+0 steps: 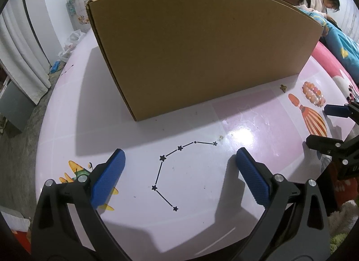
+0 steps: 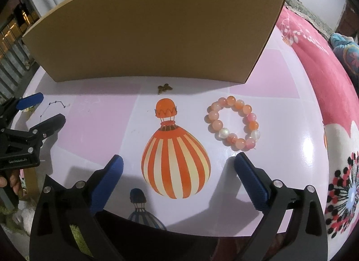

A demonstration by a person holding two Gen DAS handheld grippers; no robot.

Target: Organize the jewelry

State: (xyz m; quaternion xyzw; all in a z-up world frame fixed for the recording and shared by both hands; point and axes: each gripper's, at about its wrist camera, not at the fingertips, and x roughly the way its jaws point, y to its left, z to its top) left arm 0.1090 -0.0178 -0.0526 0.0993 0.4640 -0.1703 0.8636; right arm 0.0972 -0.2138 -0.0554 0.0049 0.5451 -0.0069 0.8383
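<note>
A bracelet of pink and orange beads (image 2: 233, 123) lies on the pink table (image 2: 101, 126), just beyond the right fingertip of my right gripper (image 2: 178, 163), which is open and holds nothing. A small bronze butterfly charm (image 2: 164, 88) lies near the foot of a large cardboard box (image 2: 154, 32). My left gripper (image 1: 179, 157) hovers open over a printed star pattern, nothing between its fingers. In the left wrist view the bracelet (image 1: 313, 93) and charm (image 1: 283, 87) lie far right, next to the right gripper (image 1: 323, 124).
The box (image 1: 202, 47) fills the back of the table (image 1: 190, 184). A pink patterned blanket (image 2: 325, 81) lies to the right. A person (image 1: 323, 0) sits in the background beside blue bedding (image 1: 336, 43). The left gripper (image 2: 44, 108) shows at the right wrist view's left edge.
</note>
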